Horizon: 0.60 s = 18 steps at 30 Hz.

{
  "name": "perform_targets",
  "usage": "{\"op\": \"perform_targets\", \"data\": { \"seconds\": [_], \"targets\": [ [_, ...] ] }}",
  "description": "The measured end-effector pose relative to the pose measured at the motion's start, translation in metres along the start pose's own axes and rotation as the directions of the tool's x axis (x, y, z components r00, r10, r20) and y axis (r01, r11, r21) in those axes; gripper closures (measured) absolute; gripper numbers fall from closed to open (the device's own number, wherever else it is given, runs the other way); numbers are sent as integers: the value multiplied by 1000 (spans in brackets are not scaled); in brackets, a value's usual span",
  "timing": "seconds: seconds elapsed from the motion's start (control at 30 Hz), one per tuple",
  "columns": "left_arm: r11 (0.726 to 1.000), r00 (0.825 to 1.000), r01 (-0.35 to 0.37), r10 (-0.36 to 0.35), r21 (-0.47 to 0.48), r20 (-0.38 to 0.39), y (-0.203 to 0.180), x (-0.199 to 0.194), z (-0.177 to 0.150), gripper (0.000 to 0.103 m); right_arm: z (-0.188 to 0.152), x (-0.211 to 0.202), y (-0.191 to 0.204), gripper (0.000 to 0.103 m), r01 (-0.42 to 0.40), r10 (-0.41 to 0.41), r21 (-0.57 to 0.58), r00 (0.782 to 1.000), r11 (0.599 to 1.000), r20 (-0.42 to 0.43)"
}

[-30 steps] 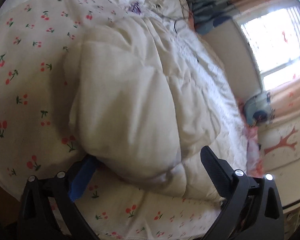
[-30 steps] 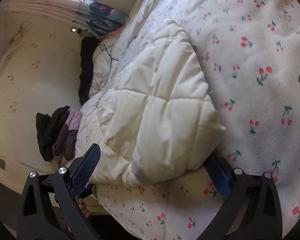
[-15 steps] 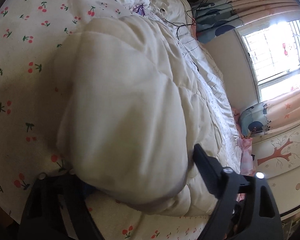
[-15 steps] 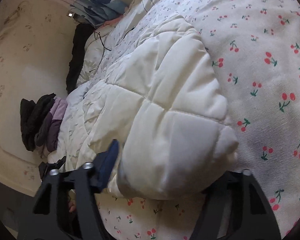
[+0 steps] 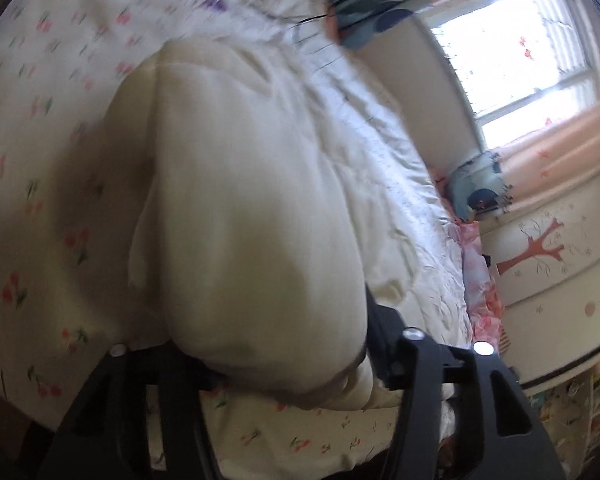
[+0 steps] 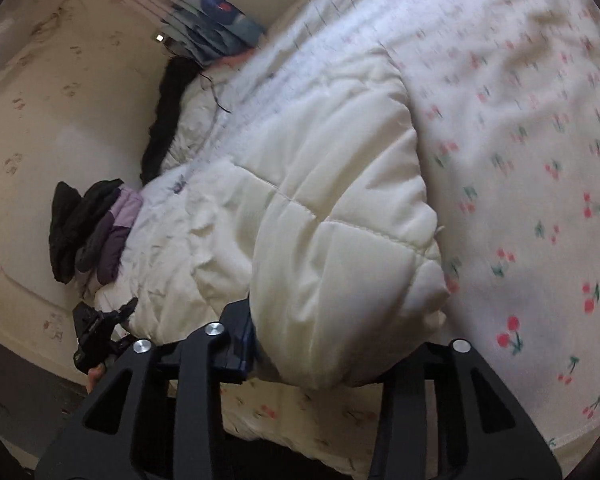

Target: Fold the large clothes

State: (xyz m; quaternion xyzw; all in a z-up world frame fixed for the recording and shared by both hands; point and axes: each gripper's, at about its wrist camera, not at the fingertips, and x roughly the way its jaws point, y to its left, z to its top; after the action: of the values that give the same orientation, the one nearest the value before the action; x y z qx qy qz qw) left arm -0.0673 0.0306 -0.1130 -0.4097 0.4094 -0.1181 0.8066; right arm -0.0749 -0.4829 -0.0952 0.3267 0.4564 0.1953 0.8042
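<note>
Two grippers: both are at the near edge of one cream quilted puffer coat (image 6: 332, 216), one at each near corner.
Coat, place: lies on a bed over a cherry-print sheet (image 6: 540, 184), its near hem at the bed's front edge, its length running away toward the far wall.
Coat, shape: padded panels with stitched seams; the near end bulges up thick between the fingers in both wrist views.
Left gripper (image 5: 284, 344): jaws have just been closing, with the coat's padded corner between them; black fingers (image 5: 384, 320) press into the fabric on either side, and the bulge hides most of the left-hand finger. Reads as a pinch on the coat.
Right gripper (image 6: 340, 352): jaws narrowed sharply and now sit clamped on the other near corner; blue-padded finger (image 6: 240, 340) is against the fabric on the left side, while the right-side finger is buried under the bulge.
Bedding: a white quilted duvet (image 5: 400, 200) lies beside the coat, touching it along one long side.
Dark clothes pile (image 6: 88, 228): black and purple garments at the far side of the duvet, well apart from the coat.
Room: bright window (image 5: 512, 48) with peach curtains, and a cabinet with a tree decal (image 5: 540, 248) beside the bed.
Image quality: motion blur in both views, so the sheet print is smeared.
</note>
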Motion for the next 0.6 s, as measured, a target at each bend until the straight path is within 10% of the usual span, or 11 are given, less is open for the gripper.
{"op": "perform_targets", "data": {
  "seconds": [0.13, 0.33, 0.6],
  "targets": [
    [999, 1000, -29, 29, -30, 9, 7, -10, -2, 27, -18, -35, -13, 53, -12, 8, 33, 993, 999, 120],
    [997, 997, -64, 65, -37, 37, -4, 3, 4, 22, 6, -75, 42, 41, 196, -152, -99, 928, 976, 341],
    [988, 984, -150, 152, -27, 94, -19, 16, 2, 20, 82, 77, 172, 32, 235, -173, -415, 968, 879, 183]
  ]
}}
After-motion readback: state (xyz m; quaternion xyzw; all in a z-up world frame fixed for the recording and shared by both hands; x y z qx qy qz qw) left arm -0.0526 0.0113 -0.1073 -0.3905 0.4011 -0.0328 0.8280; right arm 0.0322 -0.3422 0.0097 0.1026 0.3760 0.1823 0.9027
